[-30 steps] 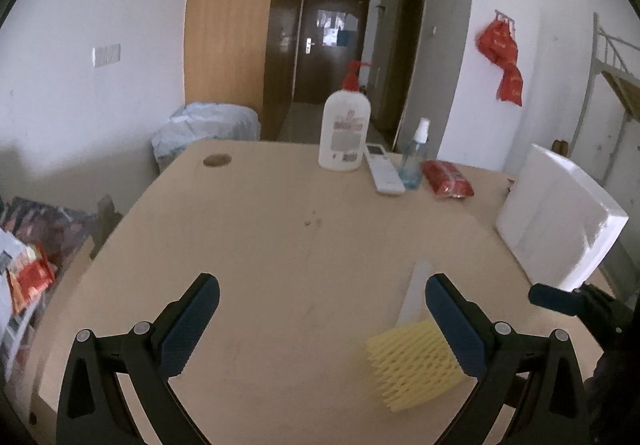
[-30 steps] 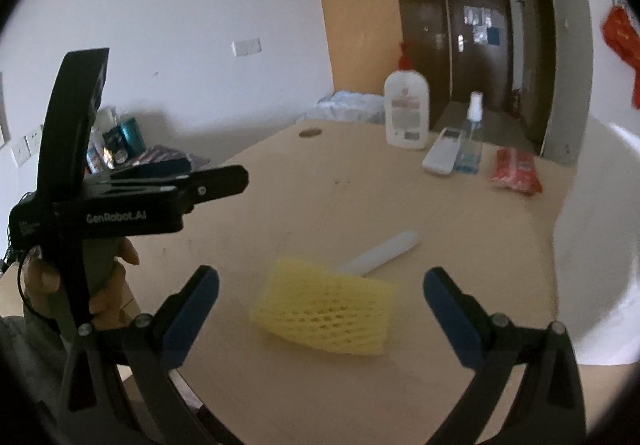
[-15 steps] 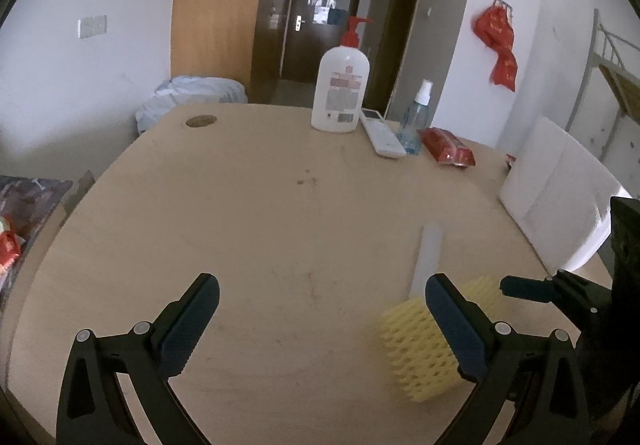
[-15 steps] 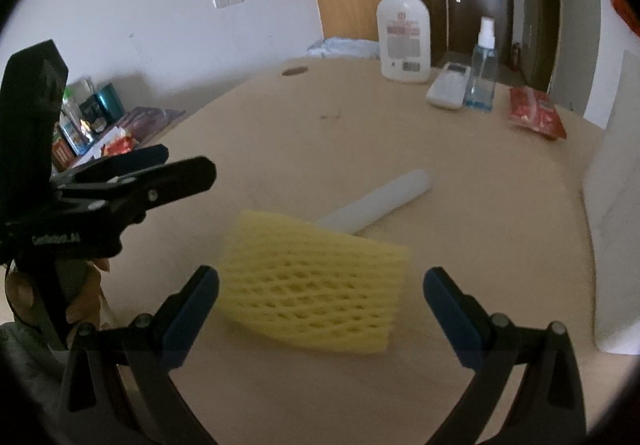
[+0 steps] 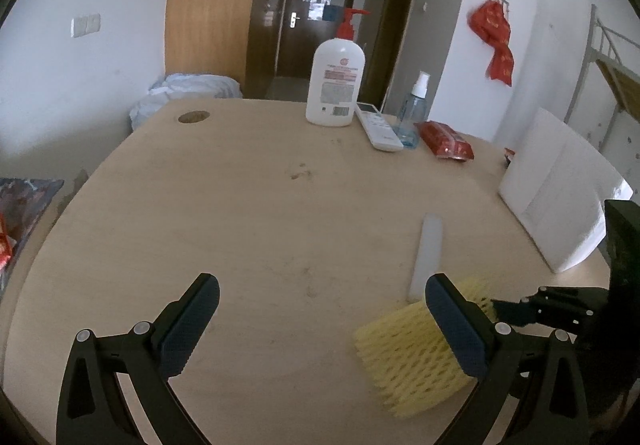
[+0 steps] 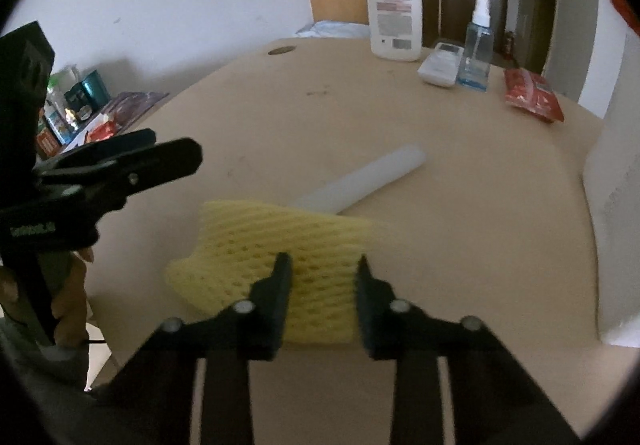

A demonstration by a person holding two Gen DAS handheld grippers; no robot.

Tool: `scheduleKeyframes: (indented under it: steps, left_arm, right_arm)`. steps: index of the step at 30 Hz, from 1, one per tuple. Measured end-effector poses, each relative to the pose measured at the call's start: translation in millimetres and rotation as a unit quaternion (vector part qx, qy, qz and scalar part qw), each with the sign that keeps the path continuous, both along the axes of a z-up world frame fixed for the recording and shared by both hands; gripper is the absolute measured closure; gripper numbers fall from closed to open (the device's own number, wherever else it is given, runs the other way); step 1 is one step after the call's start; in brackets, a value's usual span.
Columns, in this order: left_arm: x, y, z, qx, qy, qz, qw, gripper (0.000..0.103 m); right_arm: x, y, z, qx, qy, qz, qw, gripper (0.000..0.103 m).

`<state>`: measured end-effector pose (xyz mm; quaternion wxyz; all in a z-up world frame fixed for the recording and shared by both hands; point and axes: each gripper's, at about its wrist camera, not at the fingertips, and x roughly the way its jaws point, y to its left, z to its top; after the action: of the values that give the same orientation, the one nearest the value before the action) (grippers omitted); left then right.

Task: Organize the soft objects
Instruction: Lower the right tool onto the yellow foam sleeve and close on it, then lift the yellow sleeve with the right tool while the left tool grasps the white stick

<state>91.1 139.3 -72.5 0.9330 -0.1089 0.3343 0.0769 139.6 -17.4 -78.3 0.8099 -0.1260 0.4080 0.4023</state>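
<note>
A yellow foam net sleeve (image 6: 276, 245) lies on the wooden table (image 6: 360, 117) near its front edge. My right gripper (image 6: 324, 269) is shut on the near edge of the sleeve. The sleeve also shows in the left wrist view (image 5: 412, 357), behind my left gripper's right finger. My left gripper (image 5: 320, 321) is open and empty above the table, to the left of the sleeve. A white foam tube (image 6: 360, 177) lies on the table just beyond the sleeve, one end under it; it also shows in the left wrist view (image 5: 428, 249).
At the table's far side stand a white pump bottle (image 5: 335, 85), a white remote (image 5: 378, 131), a clear spray bottle (image 5: 414, 113) and a red packet (image 5: 446, 139). A white foam block (image 5: 560, 185) stands at the right edge. Shelves with clutter (image 6: 76, 105) are at left.
My right gripper moved down onto the yellow sleeve and closed its jaws on the near edge. The left gripper stayed open and shifted a little.
</note>
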Motion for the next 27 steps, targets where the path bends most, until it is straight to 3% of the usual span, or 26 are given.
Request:
scheduleKeyframes:
  steps: [2,8,14,20,25,27]
  left_arm:
    - [2.0,-1.5,1.0,0.001,-0.001,-0.003,1.0,0.0]
    - [1.9,-4.6,4.7,0.007,-0.005,-0.002,1.0,0.0]
    - [0.1,-0.7,12.6,-0.004,-0.017,0.002,0.9998,0.0]
    - [7.8,-20.6,15.5,-0.004,-0.019,-0.046,0.9988,0.0]
    - [11.5,-41.9,11.4,0.015,-0.013,-0.075,0.9969,0.0]
    - [12.9,-44.8,11.0,0.015,-0.013,-0.079,0.9967,0.0]
  right_arm:
    - [-2.4,-2.4,2.1,0.005,-0.003,0.005,1.0,0.082]
    - [-3.9,-15.1,5.9,0.041,0.003,0.005,0.999,0.087]
    - [-7.2,-35.6,22.2,0.057,-0.019,-0.01,0.998,0.088]
    - [-6.3,-73.7,31.3,0.069,-0.04,-0.067,0.995,0.088]
    - [-8.3,-91.4,25.0,0.052,-0.047,-0.09,0.993,0.087]
    - [-11.4,-93.0,21.3,0.035,-0.052,-0.089,0.994,0.076]
